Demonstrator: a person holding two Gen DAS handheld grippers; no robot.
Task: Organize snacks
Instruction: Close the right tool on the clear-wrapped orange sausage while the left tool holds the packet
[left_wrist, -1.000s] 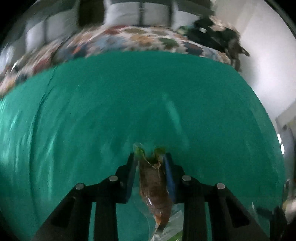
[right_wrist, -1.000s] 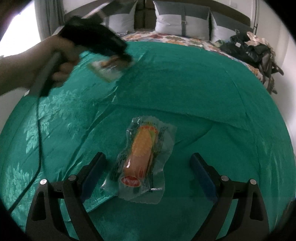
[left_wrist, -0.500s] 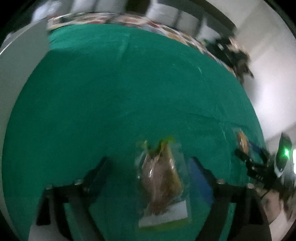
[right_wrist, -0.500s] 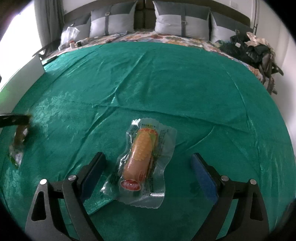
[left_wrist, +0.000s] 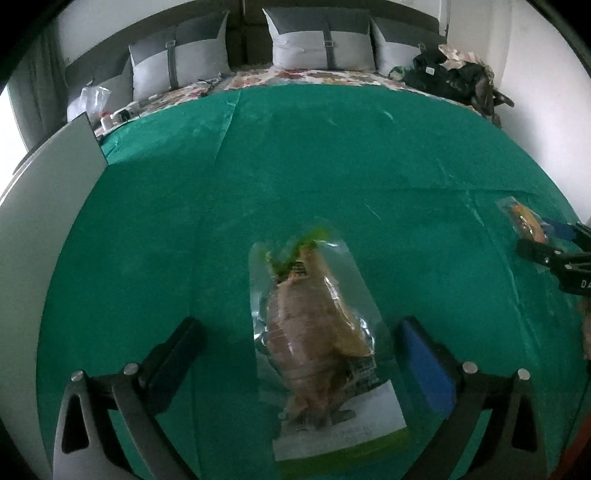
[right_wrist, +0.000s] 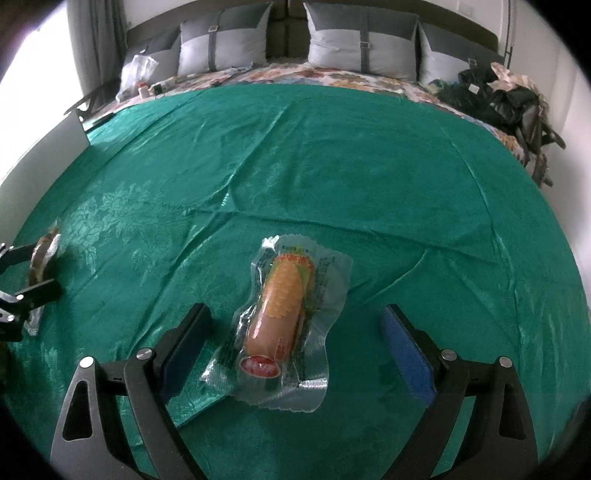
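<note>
Both grippers stand with their jaws wide apart and hold nothing. Between the fingers of the left gripper (left_wrist: 301, 347) lies a clear packet of a brown snack (left_wrist: 317, 343) with green print at its far end and a white label at the near end, flat on the green bedspread (left_wrist: 332, 155). The right gripper (right_wrist: 295, 332) straddles a vacuum-packed corn sausage (right_wrist: 284, 314), also flat on the cloth. Each packet lies lengthwise in the gap between the fingers, probably so that the pads can close across its narrow width. What the brown snack is cannot be made out through the glare and blur. From each wrist camera the other gripper is cut off at the frame edge.
</note>
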